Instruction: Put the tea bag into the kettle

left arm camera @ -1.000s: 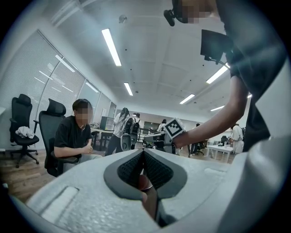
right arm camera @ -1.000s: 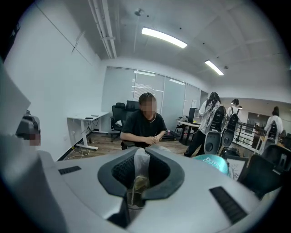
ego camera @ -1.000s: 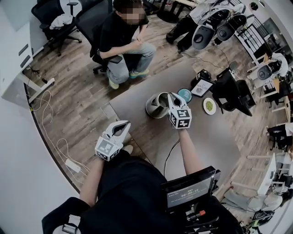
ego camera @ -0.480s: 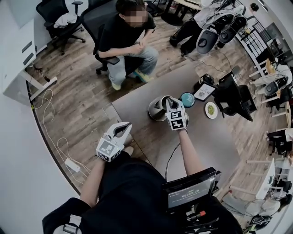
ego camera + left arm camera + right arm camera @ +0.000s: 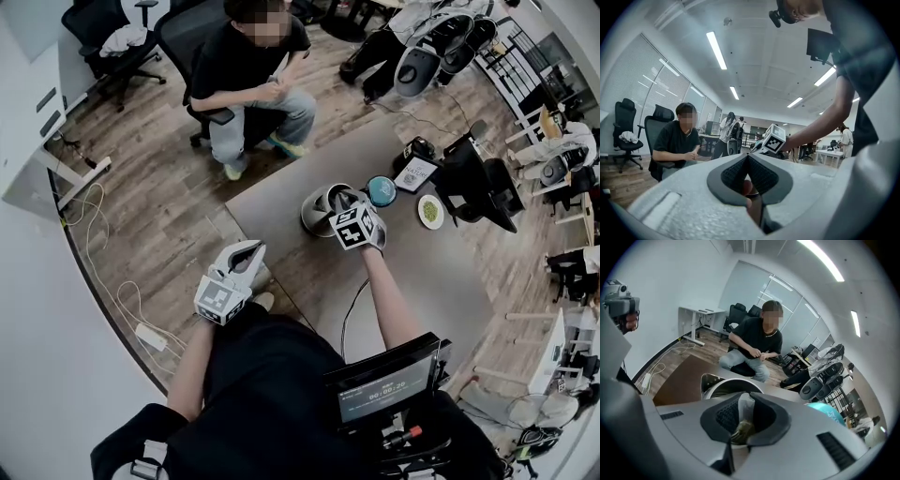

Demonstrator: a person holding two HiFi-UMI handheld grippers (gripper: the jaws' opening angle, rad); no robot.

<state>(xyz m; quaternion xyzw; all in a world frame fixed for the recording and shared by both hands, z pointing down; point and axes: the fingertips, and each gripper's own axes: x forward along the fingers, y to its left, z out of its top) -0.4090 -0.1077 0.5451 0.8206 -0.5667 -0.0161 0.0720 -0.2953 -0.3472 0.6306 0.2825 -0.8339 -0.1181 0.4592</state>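
Left gripper (image 5: 251, 251) held off the desk's (image 5: 422, 272) left edge, jaws closed together on nothing, open kettle (image 5: 316, 212) stood near the far left edge, right gripper (image 5: 343, 197) tilted down over its mouth, jaws pinched on the tea bag (image 5: 744, 405), teal round object (image 5: 381, 190) just beside.

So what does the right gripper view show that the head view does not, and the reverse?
Only the right gripper view: the tea bag pinched in the right gripper, above the open kettle. Only the head view: the left gripper, away from the kettle, and a plate of something green. Both: the kettle, the seated person, the teal object.
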